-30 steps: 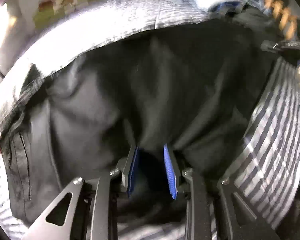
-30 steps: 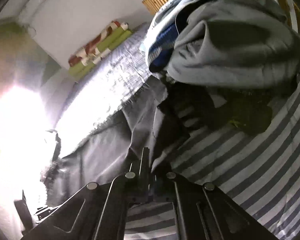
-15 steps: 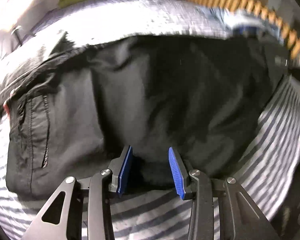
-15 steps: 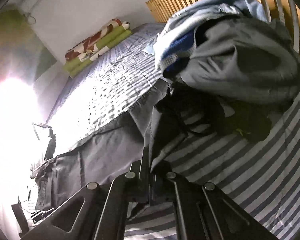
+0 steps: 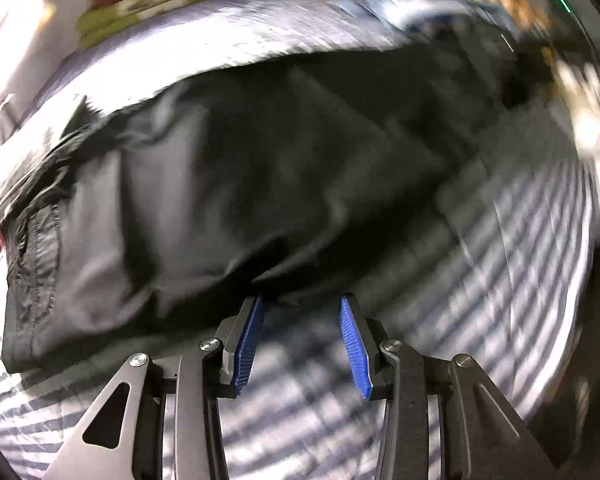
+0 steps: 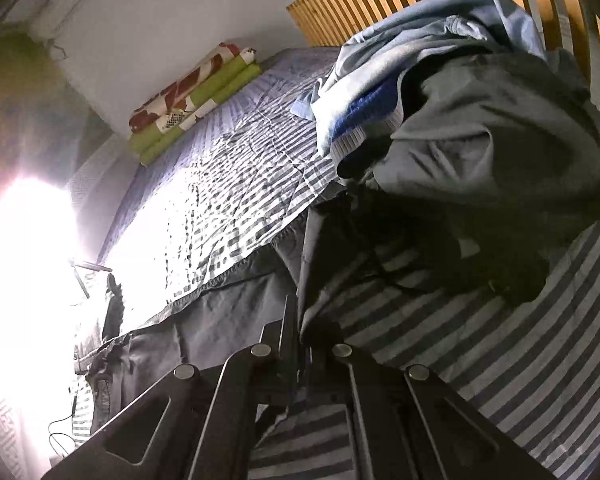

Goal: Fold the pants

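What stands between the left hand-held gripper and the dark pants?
Nothing visible. The left hand-held gripper is open, and only bare striped sheet lies between its blue pads and the near edge of the pants.

Both fisheye views bend strongly at the edges, with dark corners. In the right wrist view, a blown-out white glare fills the area left of the striped bed cover (image 6: 228, 184) and washes out that side of it; the heap of clothes (image 6: 480, 132) to the cover's right is sharp but deeply shadowed beneath. In the left wrist view, motion blur smears the dark pants (image 5: 260, 168) and the bed cover's stripes, with a bright patch at the upper left.
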Motion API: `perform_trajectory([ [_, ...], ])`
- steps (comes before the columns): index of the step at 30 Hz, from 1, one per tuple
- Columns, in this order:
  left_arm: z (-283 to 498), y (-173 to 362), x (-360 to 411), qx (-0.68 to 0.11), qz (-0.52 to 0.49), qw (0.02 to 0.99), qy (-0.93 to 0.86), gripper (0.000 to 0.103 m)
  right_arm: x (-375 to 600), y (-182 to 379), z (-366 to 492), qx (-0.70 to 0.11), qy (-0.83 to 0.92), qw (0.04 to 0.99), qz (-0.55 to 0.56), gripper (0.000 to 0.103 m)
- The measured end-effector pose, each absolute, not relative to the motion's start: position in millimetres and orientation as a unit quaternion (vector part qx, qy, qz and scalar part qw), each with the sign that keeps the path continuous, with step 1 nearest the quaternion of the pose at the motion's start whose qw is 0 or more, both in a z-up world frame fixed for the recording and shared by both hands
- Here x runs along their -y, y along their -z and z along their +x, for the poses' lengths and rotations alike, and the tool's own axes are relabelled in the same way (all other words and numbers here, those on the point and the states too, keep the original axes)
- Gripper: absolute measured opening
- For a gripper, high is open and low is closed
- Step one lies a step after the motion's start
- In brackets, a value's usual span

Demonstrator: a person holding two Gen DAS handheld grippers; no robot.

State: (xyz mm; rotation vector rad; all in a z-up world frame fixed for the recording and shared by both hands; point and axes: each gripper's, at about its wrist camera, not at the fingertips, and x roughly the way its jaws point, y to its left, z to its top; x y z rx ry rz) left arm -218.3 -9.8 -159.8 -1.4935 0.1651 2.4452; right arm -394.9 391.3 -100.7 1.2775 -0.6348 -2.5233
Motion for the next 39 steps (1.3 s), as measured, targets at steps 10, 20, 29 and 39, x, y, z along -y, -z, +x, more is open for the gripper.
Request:
perform_trajectory([
  [10, -282, 148, 34, -0.036, -0.536, 0.107, -0.837, 0.048, -394, 119, -399, 0.225, 0.857, 0.146, 0.44, 0.002],
  [20, -318, 160, -7, -0.107, -0.564, 0.05, -0.817, 0.053, -372, 117, -409, 0.219, 0.851, 0.179, 0.442, 0.002],
  [29, -248, 166, -8, -0.135, -0.591, 0.015, -0.795, 0.052, -397, 128, -406, 0.229, 0.852, 0.137, 0.449, 0.002],
  [39, -218, 130, -37, -0.136, -0.57, 0.13, -0.8, 0.059, -430, 156, -387, 0.275, 0.826, 0.129, 0.475, 0.002],
])
